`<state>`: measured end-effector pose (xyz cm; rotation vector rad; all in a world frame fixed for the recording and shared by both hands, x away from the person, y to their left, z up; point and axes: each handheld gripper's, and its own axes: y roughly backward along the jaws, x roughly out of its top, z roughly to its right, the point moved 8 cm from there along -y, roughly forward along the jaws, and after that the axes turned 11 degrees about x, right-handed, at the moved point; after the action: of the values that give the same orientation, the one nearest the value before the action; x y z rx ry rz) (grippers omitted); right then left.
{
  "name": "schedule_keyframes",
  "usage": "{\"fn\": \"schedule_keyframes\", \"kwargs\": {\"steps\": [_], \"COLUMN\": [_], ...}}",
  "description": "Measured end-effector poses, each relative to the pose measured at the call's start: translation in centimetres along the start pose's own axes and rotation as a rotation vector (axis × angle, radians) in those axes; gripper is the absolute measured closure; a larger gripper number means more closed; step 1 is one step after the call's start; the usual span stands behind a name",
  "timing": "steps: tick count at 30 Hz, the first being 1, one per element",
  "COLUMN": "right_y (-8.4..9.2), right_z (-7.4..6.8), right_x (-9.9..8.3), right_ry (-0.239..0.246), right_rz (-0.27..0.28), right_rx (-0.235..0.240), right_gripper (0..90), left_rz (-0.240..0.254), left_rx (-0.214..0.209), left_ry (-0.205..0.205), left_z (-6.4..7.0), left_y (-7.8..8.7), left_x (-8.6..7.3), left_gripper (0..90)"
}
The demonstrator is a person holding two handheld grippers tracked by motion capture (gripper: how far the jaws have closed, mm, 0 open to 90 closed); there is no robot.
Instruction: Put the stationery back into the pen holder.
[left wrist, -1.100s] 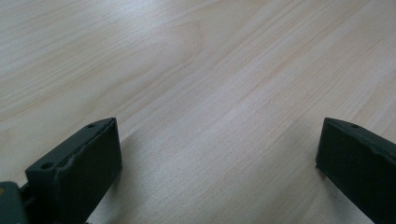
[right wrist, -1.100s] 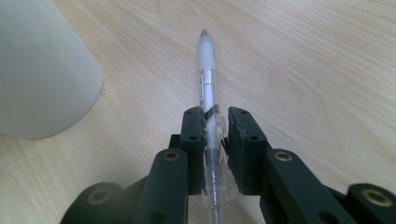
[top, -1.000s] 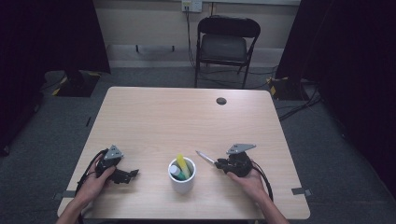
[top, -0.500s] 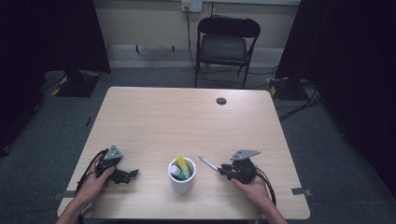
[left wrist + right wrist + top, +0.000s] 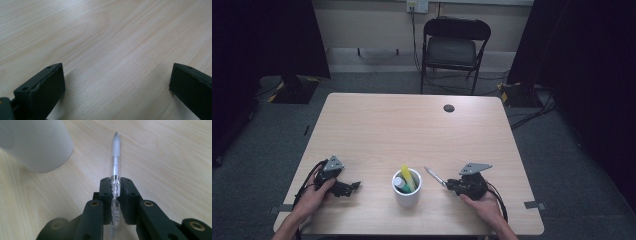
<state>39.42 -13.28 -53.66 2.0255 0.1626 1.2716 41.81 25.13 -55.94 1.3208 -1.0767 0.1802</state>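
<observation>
Near the bottom of the high view, a bit right of the middle, the right gripper point(image 5: 447, 184) has its fingers squeezed shut on a pen point(image 5: 433, 176). The pen is thin, clear and silvery, with a frosted tip that points up and left toward the white cup point(image 5: 406, 192). The cup is round and smooth, and a yellow marker point(image 5: 407, 177) and a green one stand in it. It looks like the pen should go in the cup too. To do that well, lift the pen high, tip it so the point goes down, and let go only when it is over the open top. Hold it gently, since it is slippery. At the lower left, the left gripper point(image 5: 353, 186) rests on the pale wooden bench point(image 5: 412, 130) with its fingers point(image 5: 41, 87) wide open and nothing between them.
</observation>
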Motion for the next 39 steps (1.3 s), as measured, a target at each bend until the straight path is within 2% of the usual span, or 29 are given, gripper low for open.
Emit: {"fn": "schedule_keyframes", "kwargs": {"steps": [12, 17, 21, 26, 34, 39], "right_y": [-1.1, -0.9, -0.9, -0.8, 0.0, 0.4], "right_z": [0.1, 0.1, -0.1, 0.0, -0.1, -0.1], "right_x": [-0.3, -0.5, -0.6, -0.6, 0.2, 0.6], "right_ry": [0.01, 0.006, 0.03, 0.019, 0.001, 0.005], "right_rz": [-0.034, -0.026, -0.032, -0.035, 0.028, 0.048], "right_rx": [-0.009, -0.013, -0.026, -0.024, -0.006, -0.006], "right_gripper": [78.8, 78.4, 79.5, 80.3, 80.4, 80.4], "left_rz": [0.0, 0.0, 0.0, 0.0, 0.0, 0.0], "left_rx": [0.0, 0.0, 0.0, 0.0, 0.0, 0.0], "left_ry": [0.0, 0.0, 0.0, 0.0, 0.0, 0.0], "left_z": [0.0, 0.0, 0.0, 0.0, 0.0, 0.0], "left_y": [0.0, 0.0, 0.0, 0.0, 0.0, 0.0], "left_x": [0.0, 0.0, 0.0, 0.0, 0.0, 0.0], "left_gripper": [0.0, 0.0, 0.0, 0.0, 0.0, 0.0]}}
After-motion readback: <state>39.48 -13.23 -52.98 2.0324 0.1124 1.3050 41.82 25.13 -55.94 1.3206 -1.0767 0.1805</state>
